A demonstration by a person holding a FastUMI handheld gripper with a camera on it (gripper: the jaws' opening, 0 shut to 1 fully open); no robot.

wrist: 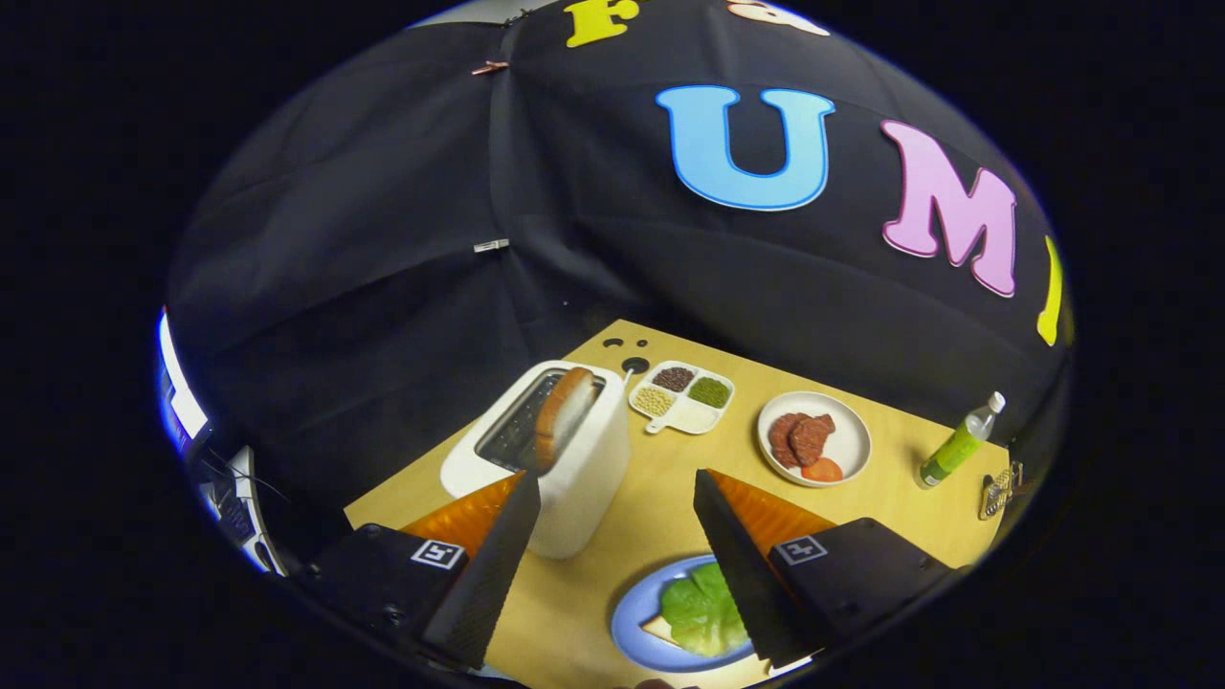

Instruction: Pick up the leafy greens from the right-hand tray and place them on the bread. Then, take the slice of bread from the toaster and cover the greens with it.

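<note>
The gripper [612,522] is wide open and holds nothing. At centre frame, the bread slice [563,413] stands upright in the toaster [584,469]; it is probably light, stiff and crumbly, so pinch its flat faces. At lower centre, lettuce [701,612] covers the bread on the blue plate [634,608].

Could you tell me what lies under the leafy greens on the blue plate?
A corner of bread pokes out beneath the leafy greens on the blue plate; the rest is covered. The open hand-held gripper holds nothing.
</note>
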